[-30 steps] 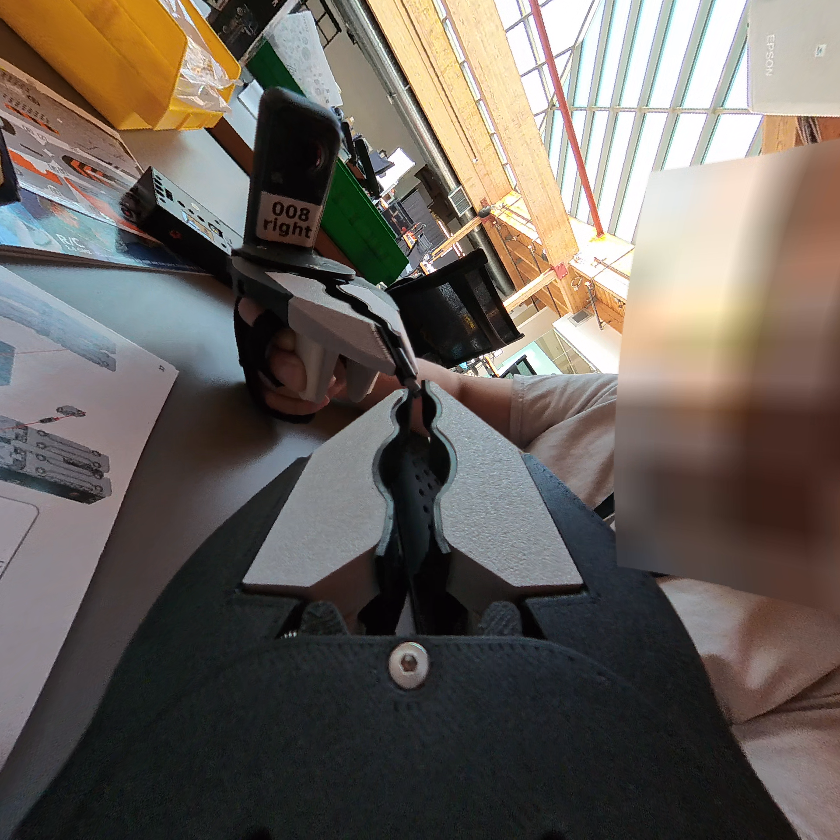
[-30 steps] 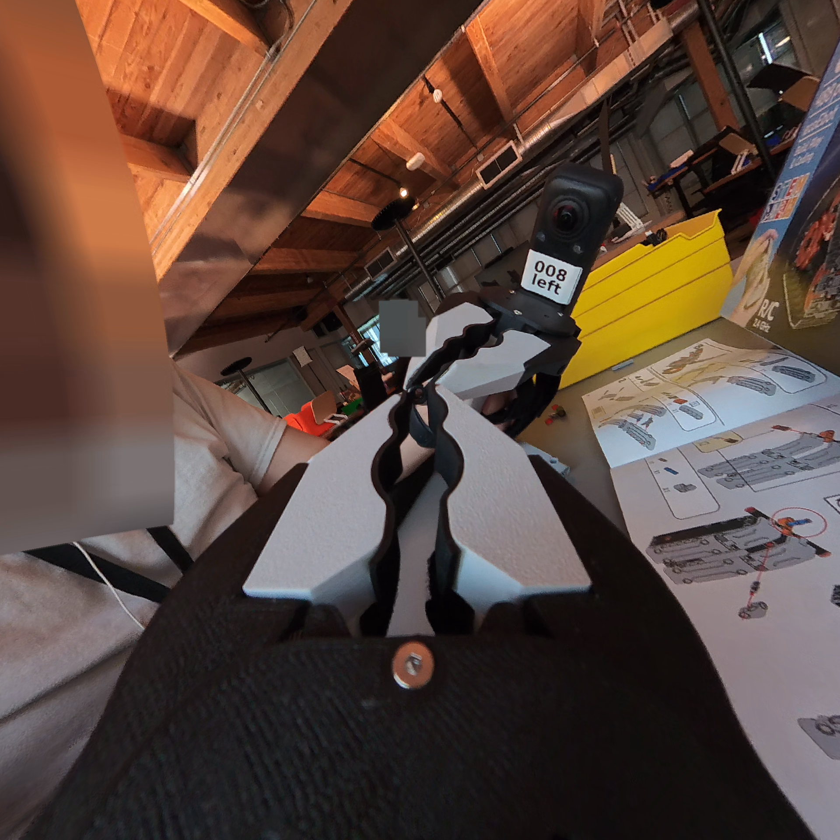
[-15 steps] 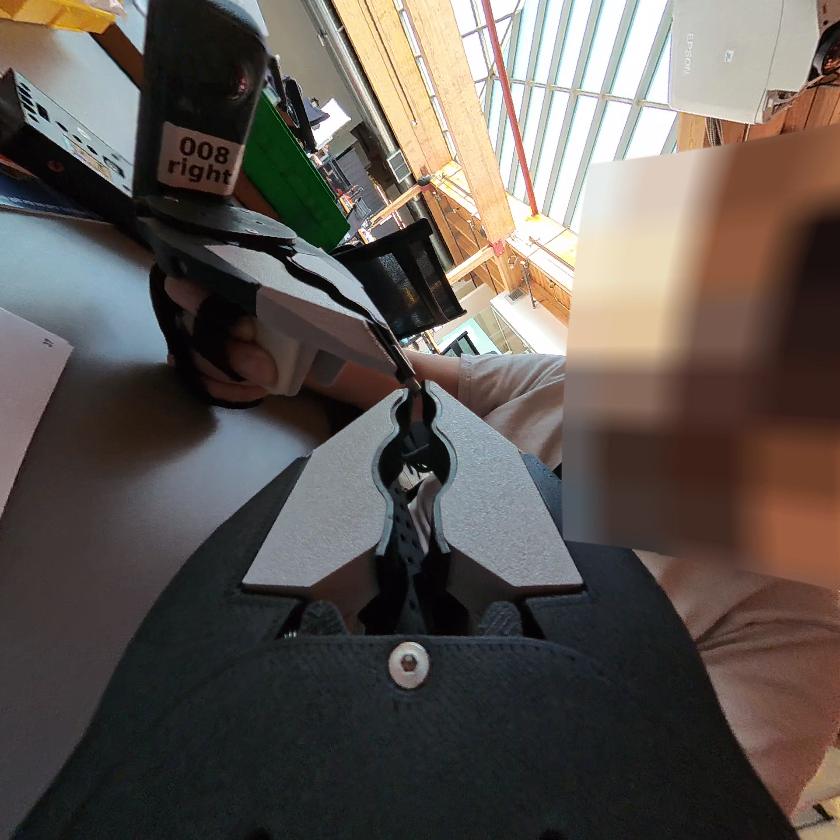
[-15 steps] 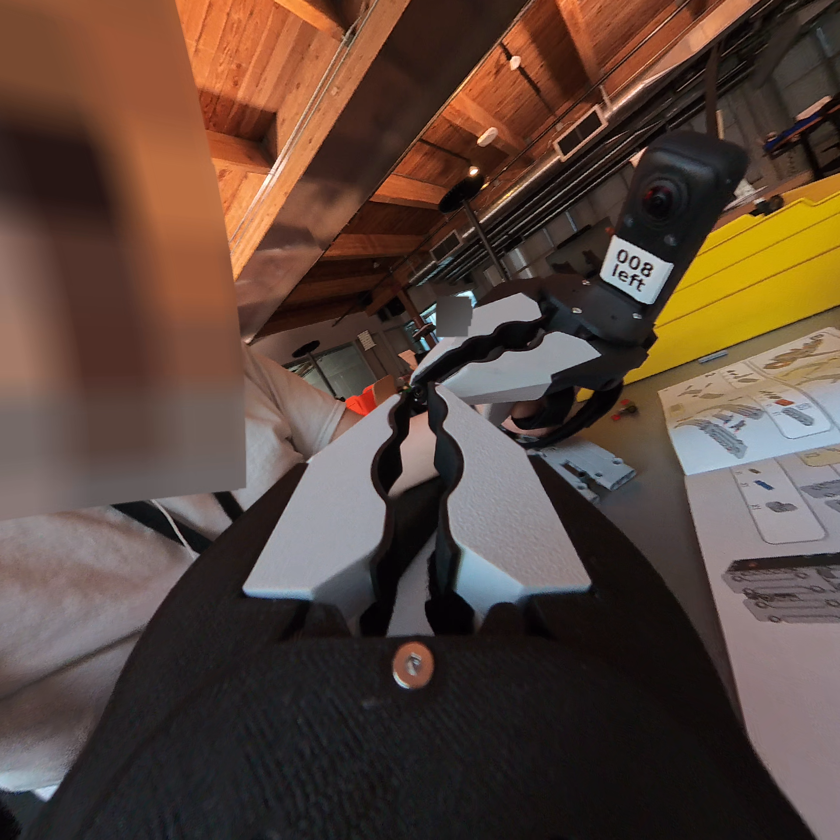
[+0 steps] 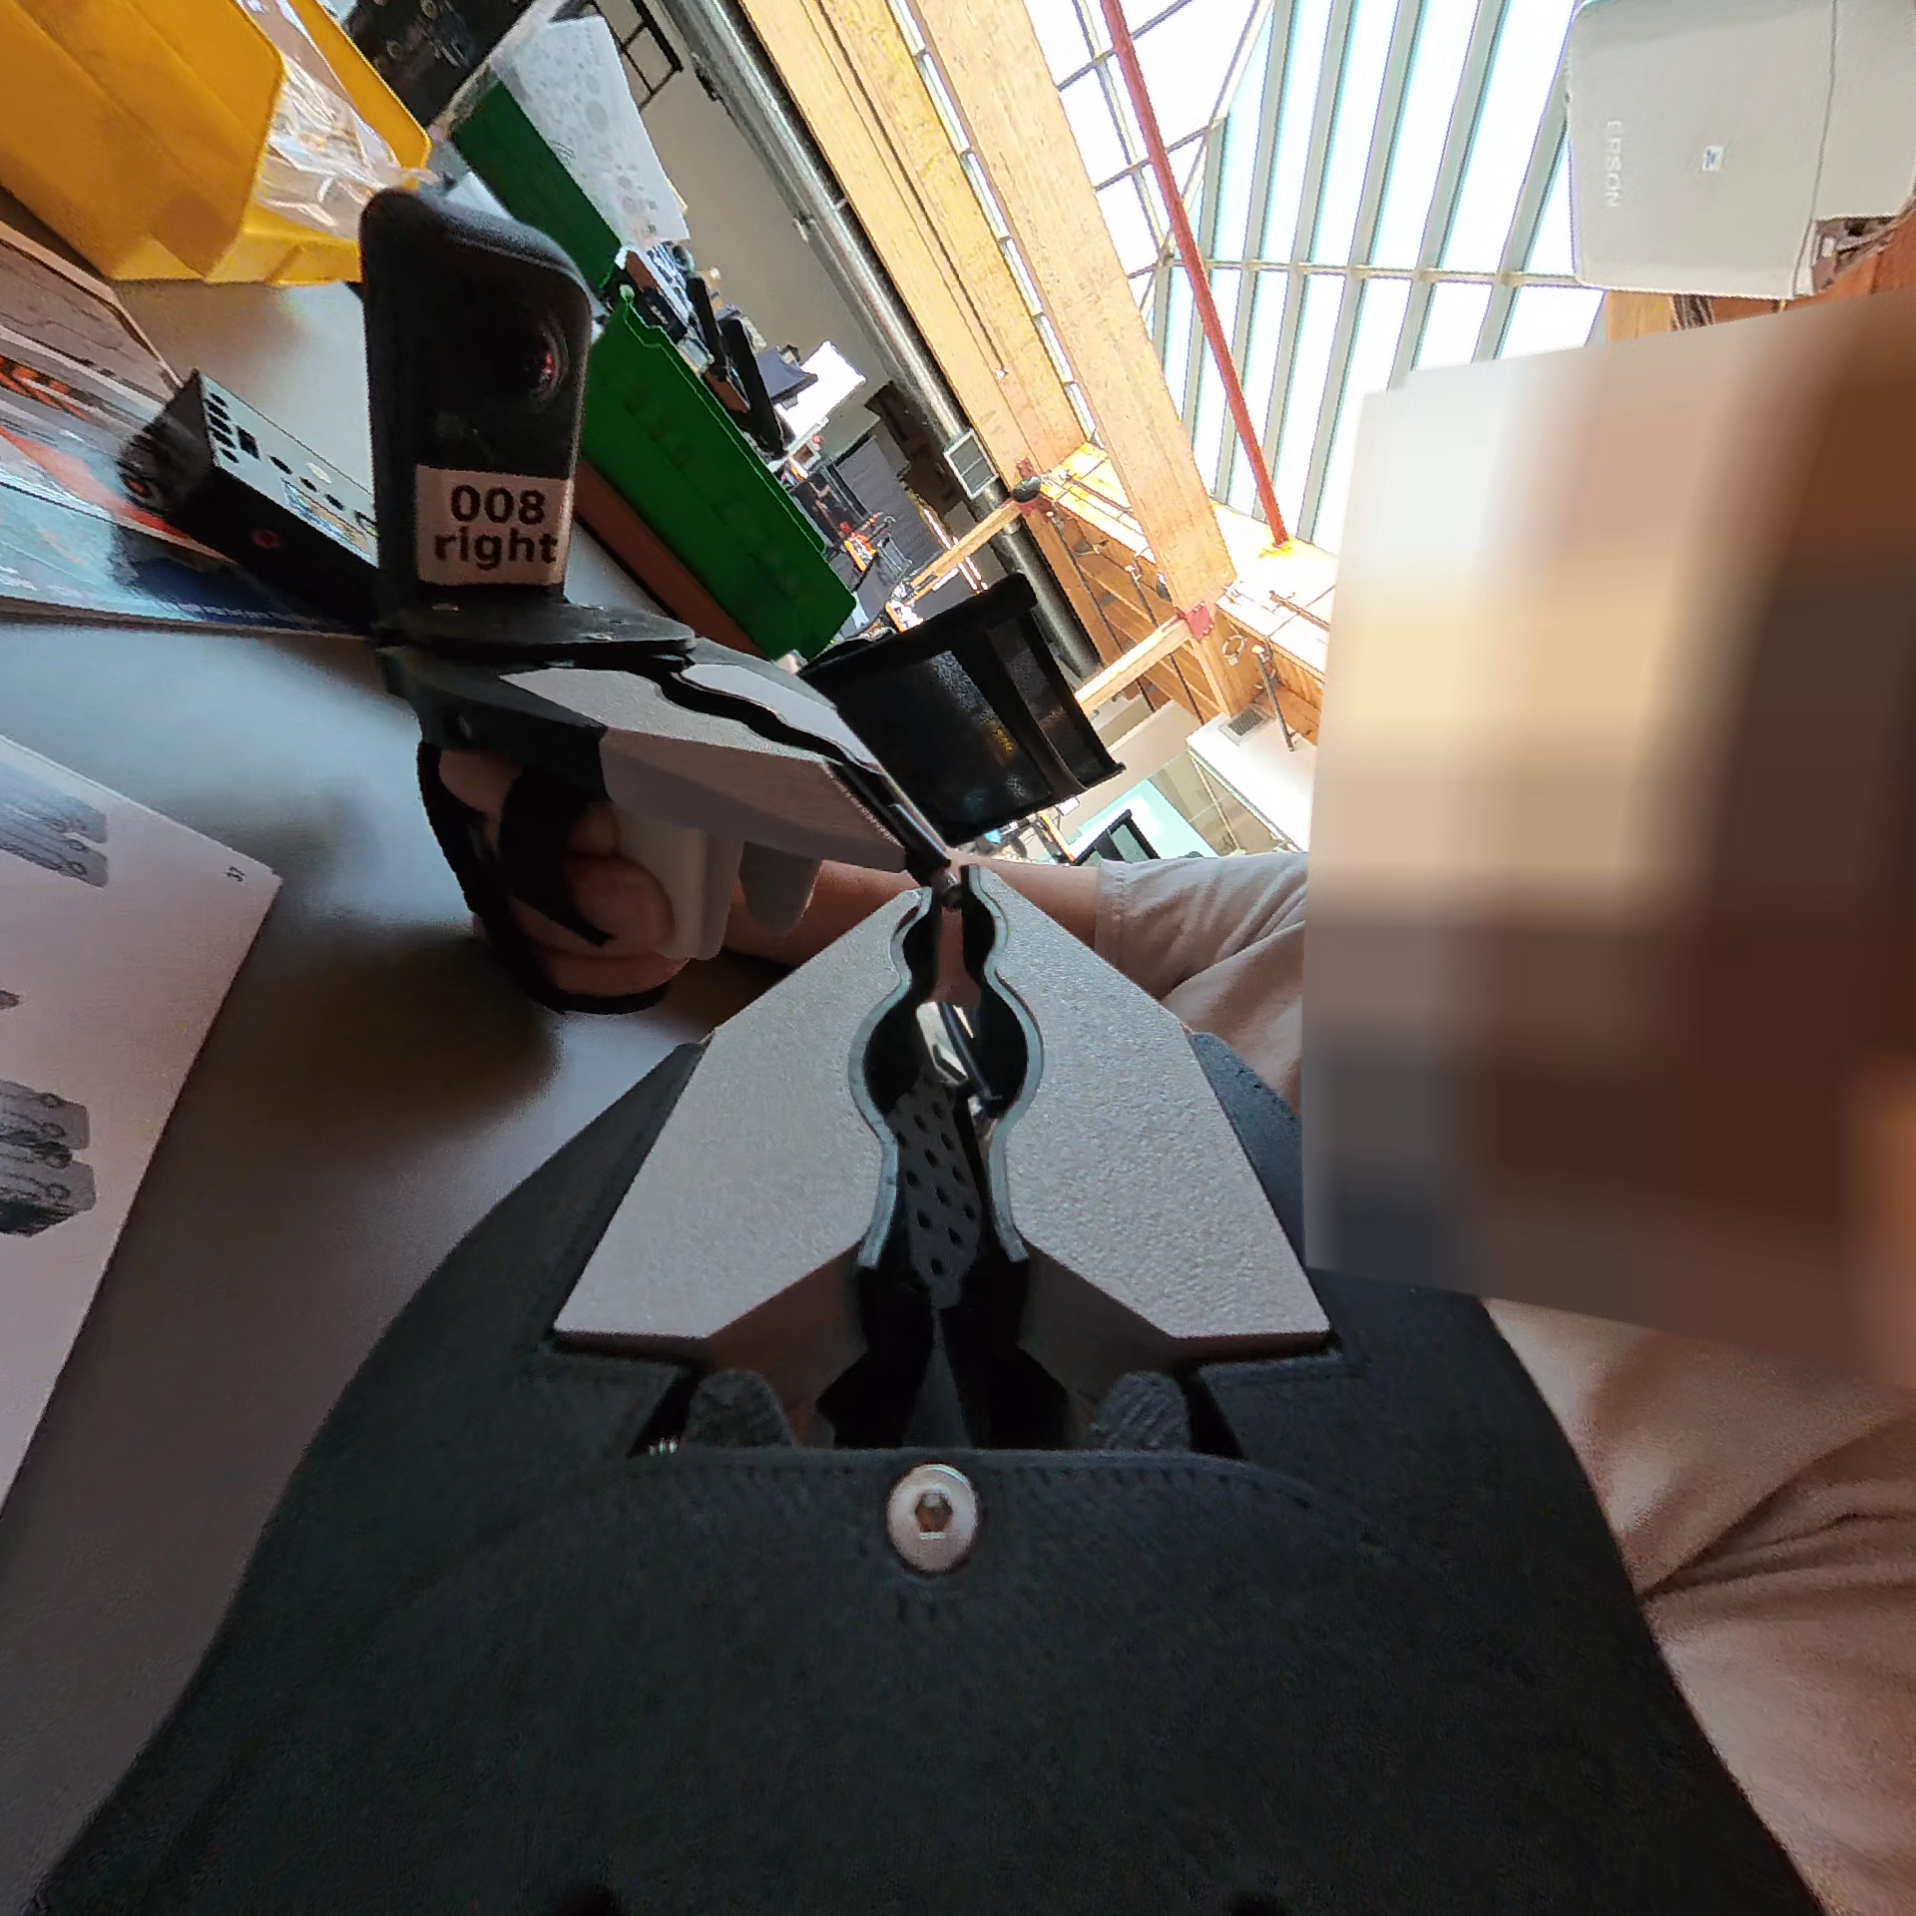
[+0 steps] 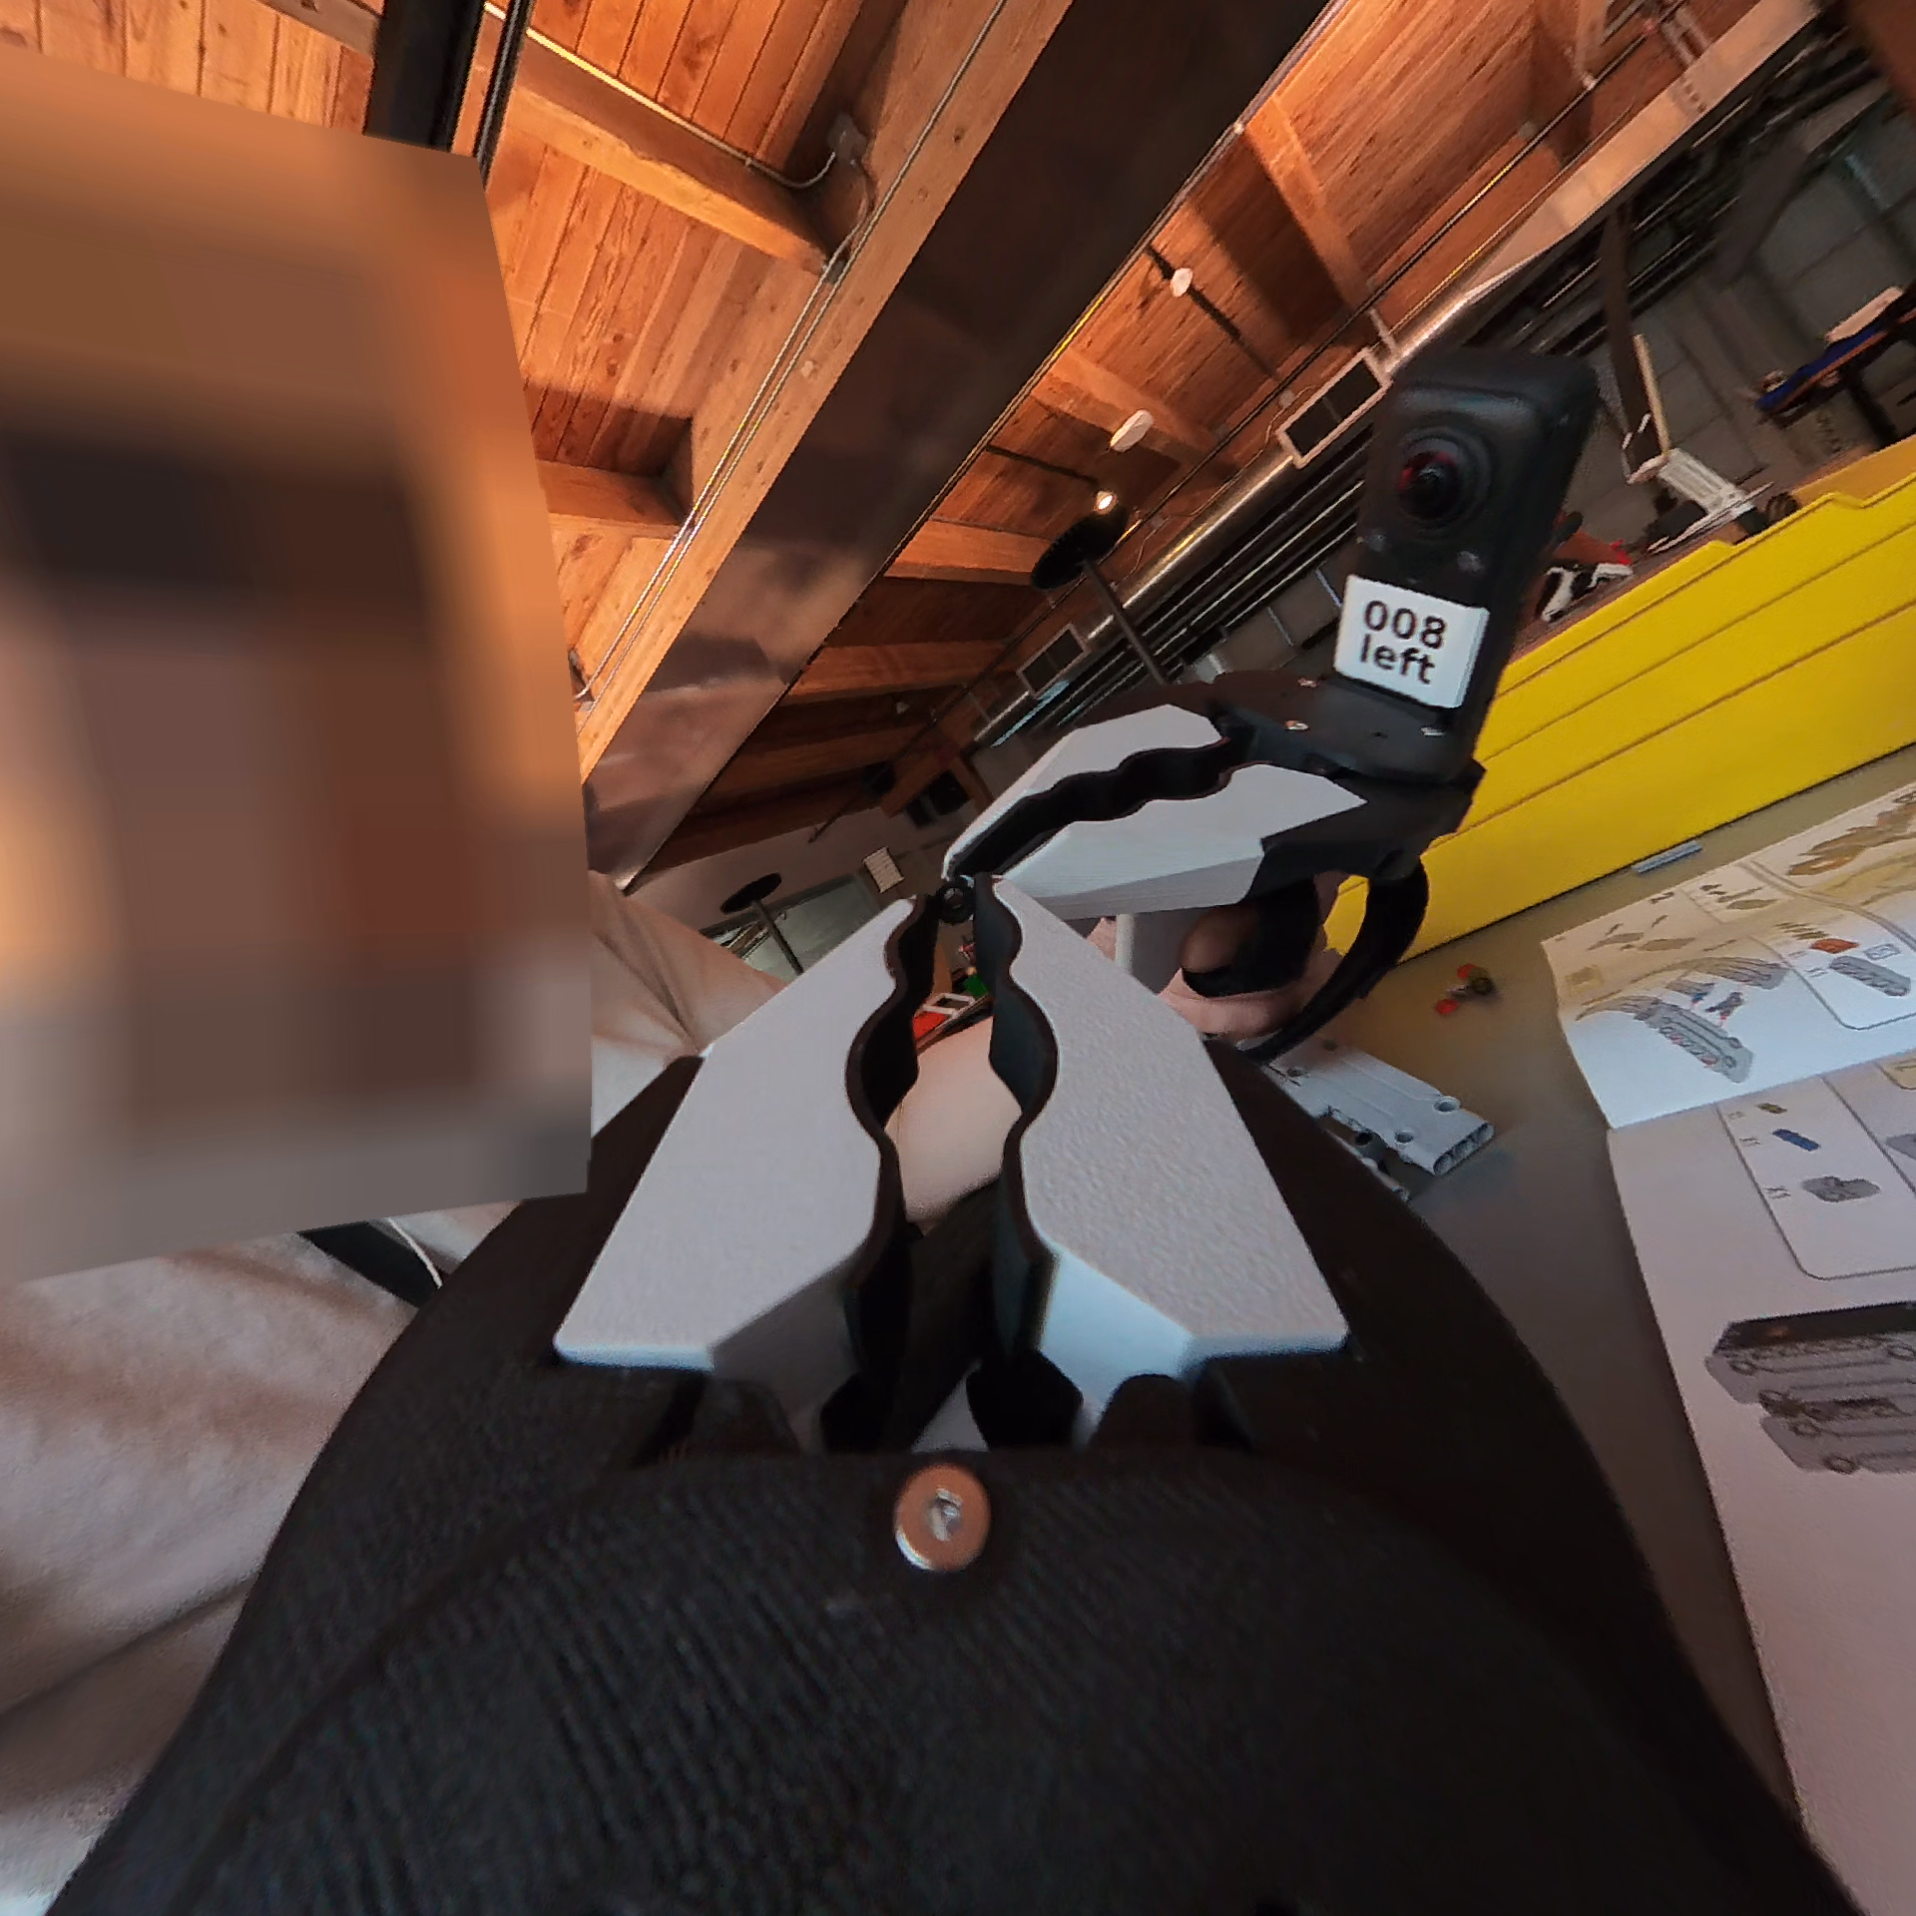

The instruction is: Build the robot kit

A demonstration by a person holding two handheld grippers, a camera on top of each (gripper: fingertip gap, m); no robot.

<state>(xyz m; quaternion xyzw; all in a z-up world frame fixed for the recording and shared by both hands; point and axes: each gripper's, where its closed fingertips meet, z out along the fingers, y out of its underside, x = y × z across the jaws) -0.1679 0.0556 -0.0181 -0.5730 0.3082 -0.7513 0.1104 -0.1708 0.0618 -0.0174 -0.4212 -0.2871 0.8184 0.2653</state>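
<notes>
Both grippers are held above the grey table (image 5: 342,850), tip to tip, close to a person's chest. My right gripper (image 6: 956,894) is shut on a small black pin (image 6: 952,904) at its tips. In the left wrist view the right gripper (image 5: 912,829) comes in from the left and the thin pin (image 5: 926,845) pokes out of it into my left gripper (image 5: 949,894). The left gripper is shut on a small grey and black part (image 5: 949,1047) that sits in the hollow between its fingers. The left gripper (image 6: 969,866) also shows in the right wrist view.
Open instruction sheets (image 5: 93,1037) (image 6: 1763,1244) lie on the table. A grey beam piece (image 6: 1379,1115) and tiny red and black pieces (image 6: 1467,980) lie near the left hand. A yellow bin (image 6: 1659,747) (image 5: 135,135), a black box (image 5: 259,487) and a green crate (image 5: 705,467) stand behind.
Both grippers stayed tip to tip while the hands tilted and swung. The right gripper has drawn back a little, and the small part shows more clearly in the left gripper's hollow.
</notes>
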